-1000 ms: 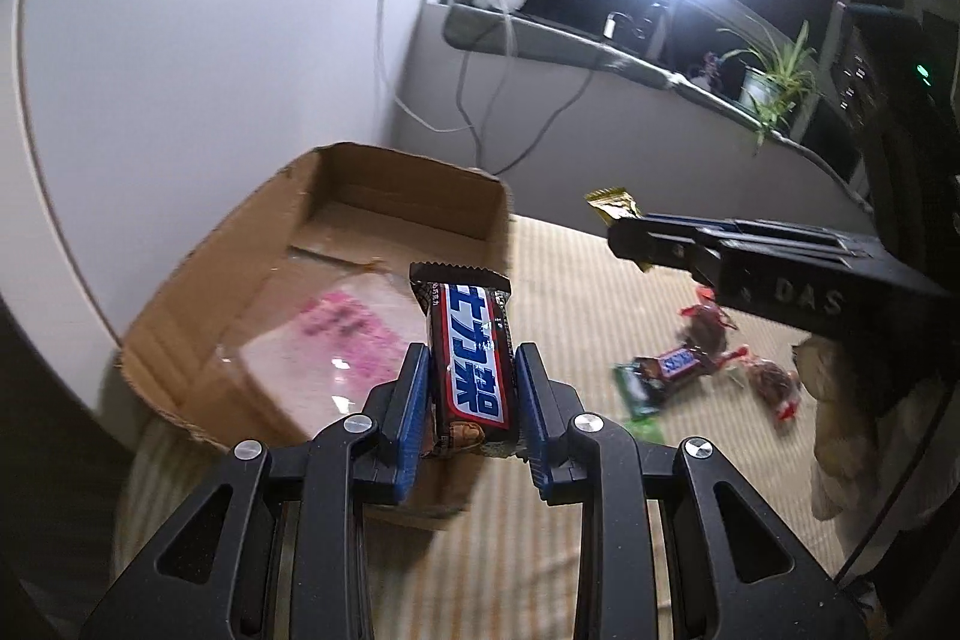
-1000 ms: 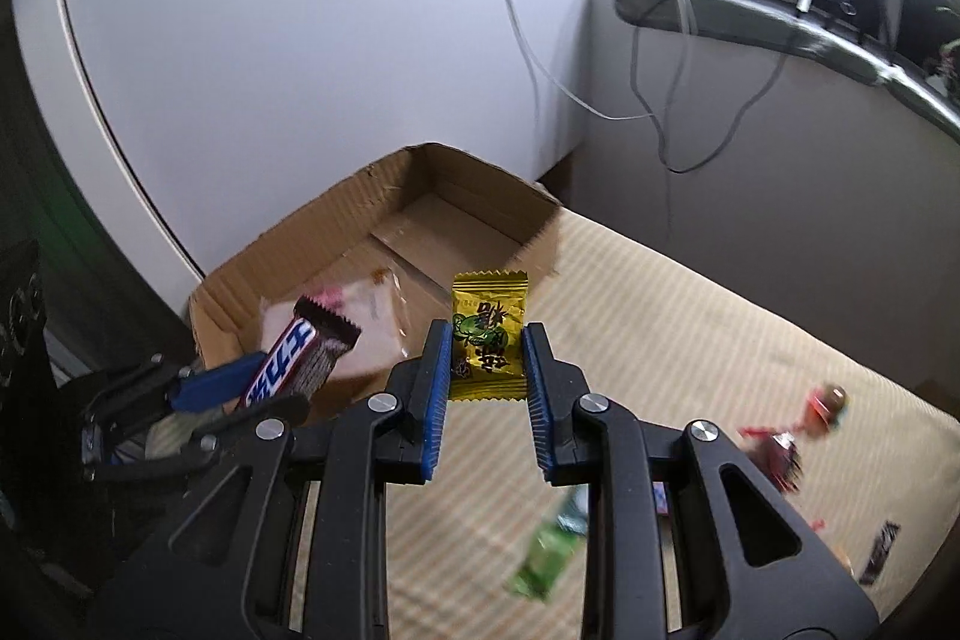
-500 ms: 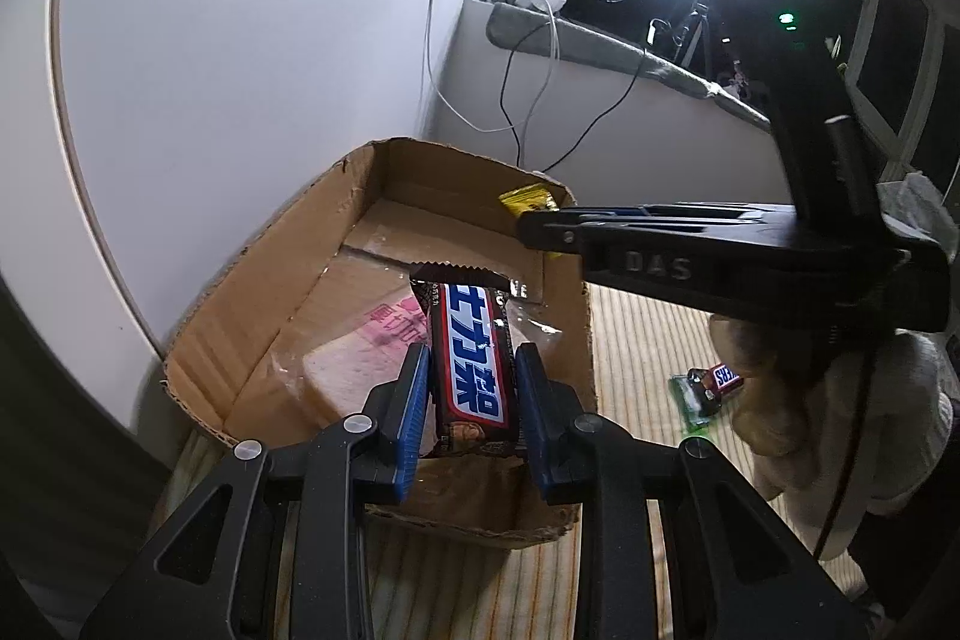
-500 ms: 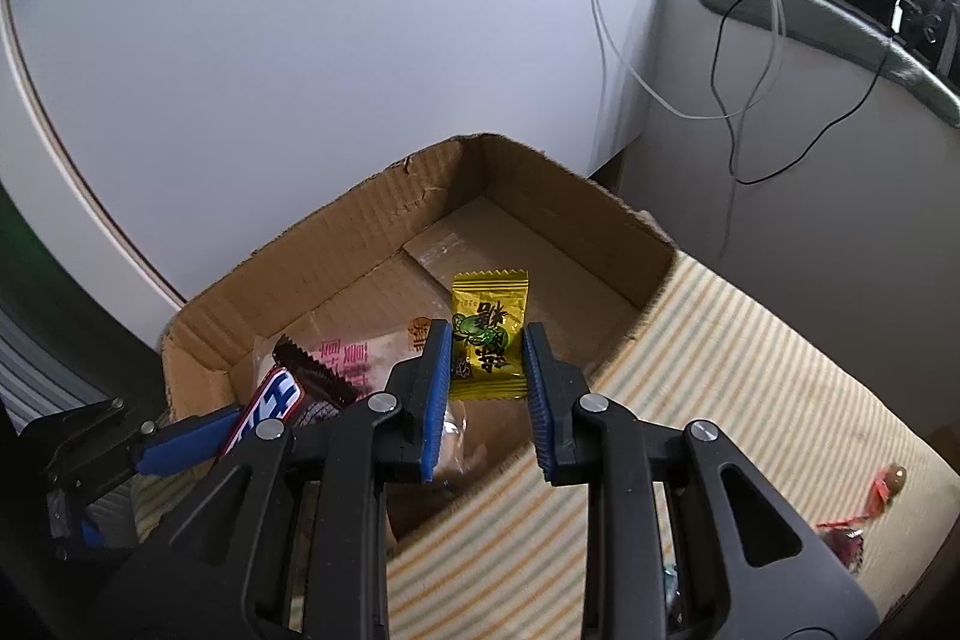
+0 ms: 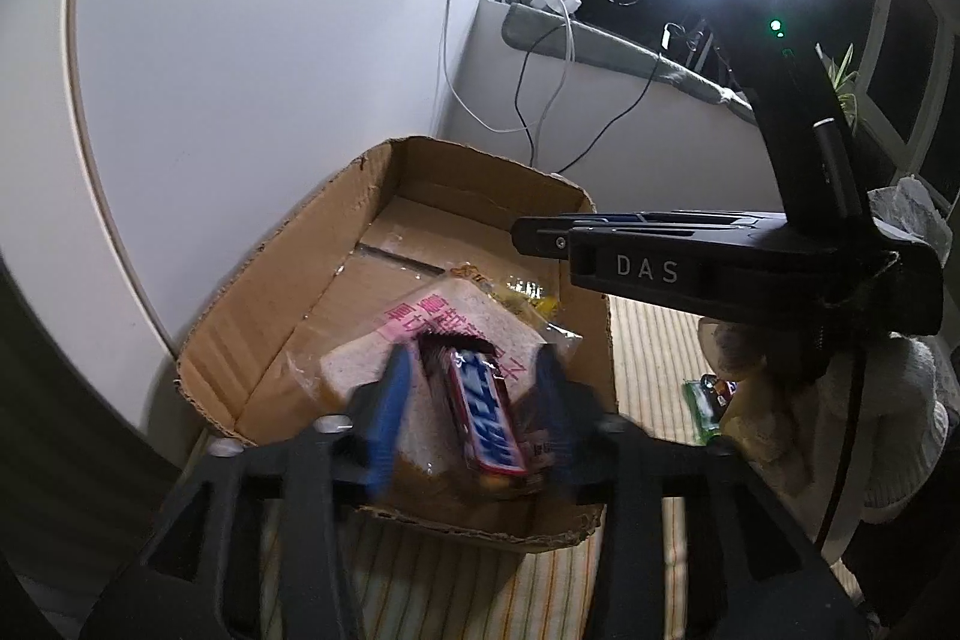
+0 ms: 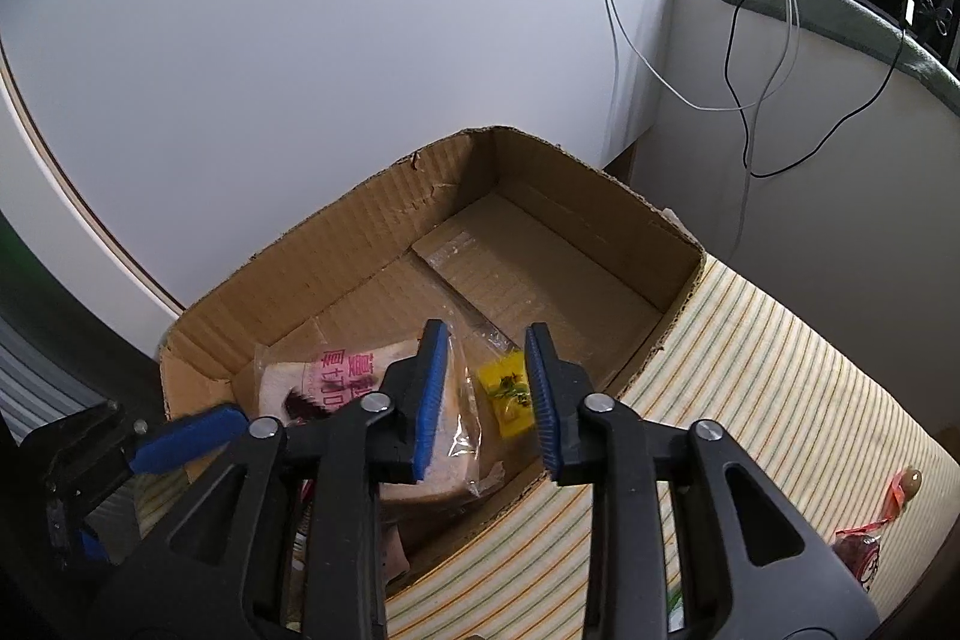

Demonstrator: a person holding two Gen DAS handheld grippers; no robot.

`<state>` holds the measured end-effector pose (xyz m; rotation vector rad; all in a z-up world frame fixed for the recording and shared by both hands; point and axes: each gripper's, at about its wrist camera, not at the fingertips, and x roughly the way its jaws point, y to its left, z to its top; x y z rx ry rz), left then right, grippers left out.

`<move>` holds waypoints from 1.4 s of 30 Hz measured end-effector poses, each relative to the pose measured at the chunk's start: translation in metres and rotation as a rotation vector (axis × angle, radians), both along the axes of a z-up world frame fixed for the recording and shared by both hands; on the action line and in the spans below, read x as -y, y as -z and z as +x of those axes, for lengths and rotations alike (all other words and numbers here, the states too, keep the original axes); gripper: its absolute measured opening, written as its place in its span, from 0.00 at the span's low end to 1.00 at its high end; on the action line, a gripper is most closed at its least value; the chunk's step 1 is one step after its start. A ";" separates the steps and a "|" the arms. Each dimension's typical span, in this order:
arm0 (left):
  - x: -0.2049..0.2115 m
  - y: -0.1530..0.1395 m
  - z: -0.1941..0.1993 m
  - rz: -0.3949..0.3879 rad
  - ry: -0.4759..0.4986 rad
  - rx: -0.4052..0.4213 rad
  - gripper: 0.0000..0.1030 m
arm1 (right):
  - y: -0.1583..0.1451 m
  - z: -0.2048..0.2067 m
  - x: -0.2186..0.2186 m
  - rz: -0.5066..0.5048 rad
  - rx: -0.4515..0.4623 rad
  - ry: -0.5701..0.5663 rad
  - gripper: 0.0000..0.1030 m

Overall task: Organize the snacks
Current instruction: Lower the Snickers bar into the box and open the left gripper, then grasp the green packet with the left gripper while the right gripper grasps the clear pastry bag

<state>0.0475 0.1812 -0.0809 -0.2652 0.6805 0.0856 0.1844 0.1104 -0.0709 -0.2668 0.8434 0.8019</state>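
Faintly, "DAS" on right gripper [image 5: 522, 238]

The brown cardboard box [image 6: 372, 244] is open on top and sits on a striped cloth. Inside, at the near end, lies a bag of sliced bread [image 5: 384, 370] with pink writing. A chocolate bar [image 5: 486, 418] (blue, white and red wrapper) lies tilted on top of the bread. A small yellow candy [image 6: 507, 391] lies just right of the bread.
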 end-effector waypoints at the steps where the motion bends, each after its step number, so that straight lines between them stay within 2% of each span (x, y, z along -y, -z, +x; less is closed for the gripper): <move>1: 0.000 -0.001 -0.001 -0.001 0.000 0.002 0.43 | -0.001 0.000 0.000 0.001 0.004 0.001 0.32; 8: 0.002 -0.007 -0.010 -0.008 -0.004 0.012 0.43 | -0.012 -0.007 0.012 0.015 0.022 0.008 0.33; 17: 0.019 -0.021 -0.022 0.003 0.016 0.035 0.43 | -0.035 -0.024 0.050 0.054 0.053 0.035 0.33; 32: 0.067 -0.019 -0.024 -0.026 0.126 0.020 0.43 | -0.051 -0.055 0.163 0.076 0.085 0.152 0.33; 41: 0.105 -0.001 -0.020 -0.065 0.210 -0.027 0.43 | -0.034 -0.071 0.244 0.041 0.066 0.257 0.33; 42: 0.108 0.000 -0.020 -0.067 0.215 -0.031 0.43 | -0.031 -0.071 0.253 0.037 0.060 0.272 0.37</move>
